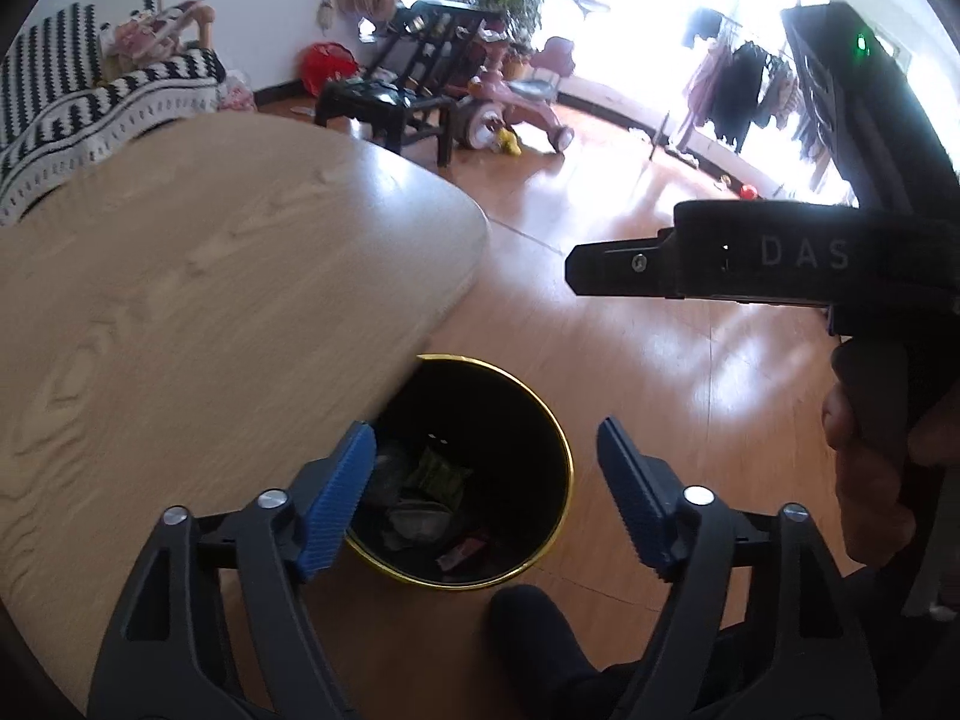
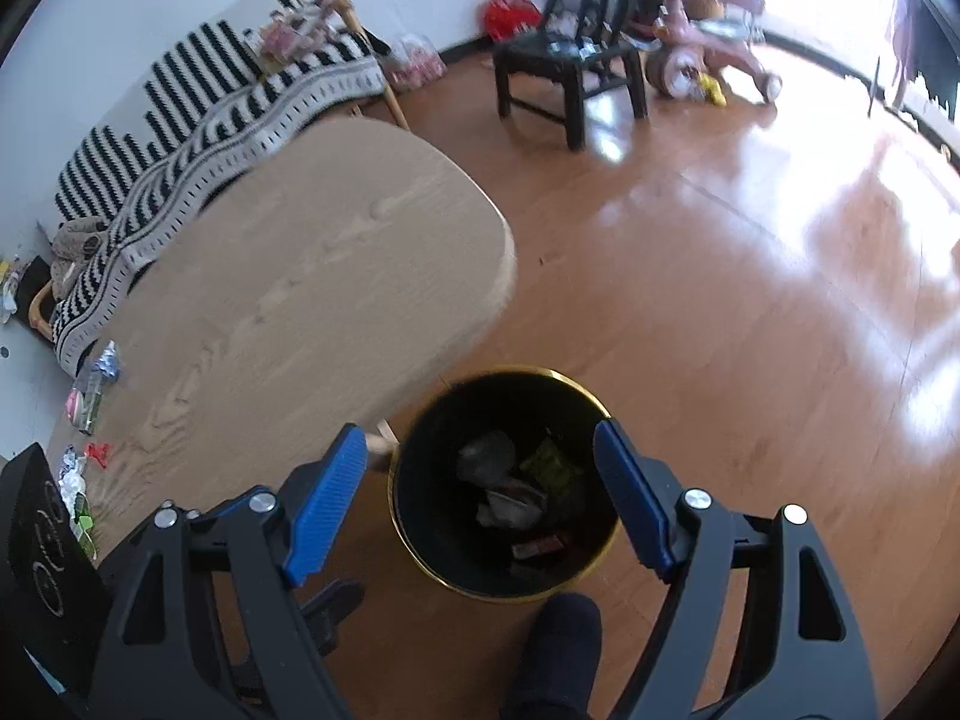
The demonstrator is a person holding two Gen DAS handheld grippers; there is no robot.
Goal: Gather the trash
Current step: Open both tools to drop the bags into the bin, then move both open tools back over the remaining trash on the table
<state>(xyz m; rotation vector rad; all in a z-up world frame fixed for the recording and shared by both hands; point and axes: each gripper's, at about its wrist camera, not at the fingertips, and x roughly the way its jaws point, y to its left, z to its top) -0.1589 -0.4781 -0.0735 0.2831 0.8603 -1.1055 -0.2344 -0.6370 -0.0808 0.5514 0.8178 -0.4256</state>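
Both tools hang over the black round waste bin with the gold rim (image 2: 606,531), which stands on the glossy orange-brown wood floor (image 2: 750,312) just off the rounded end of the pale oak-grain desk (image 2: 336,276).

Right tool (image 2: 480,498): its 2 blue ribbed fingers (image 2: 327,510) are spread wide with nothing between them. The bin mouth sits straight ahead of it, framed by the gap.

Left tool (image 1: 483,495): also spread wide and carrying nothing. The bin (image 1: 549,414) lies ahead of it and slightly left, partly tucked under the desk edge (image 1: 420,300). The right tool's black body (image 1: 750,258) crosses ahead and to the right of it.

Bin contents: a green crumpled wrapper (image 2: 555,468), a grey crumpled piece (image 2: 486,450), and a reddish packet (image 2: 537,546) lower down.

Trash left to collect: a scatter of small bright wrappers and scraps (image 2: 90,396) on the desk, far left of the right tool, near the striped black-and-white knitted throw (image 2: 198,138).

Judgement: this looks like the drop point with both tools free, so the step in hand is probably going back for the next piece.

- Swing left toward the scatter and keep the fingers spread until a scrap lies between them.
- Come down flat on thin wrappers; the ribbed faces should grip foil well, but a shallow pinch may slip.
- Lift clear of the desk rim before returning, since the rim overhangs part of the bin.
- Mind the dark-socked foot (image 2: 561,648) just behind the bin.
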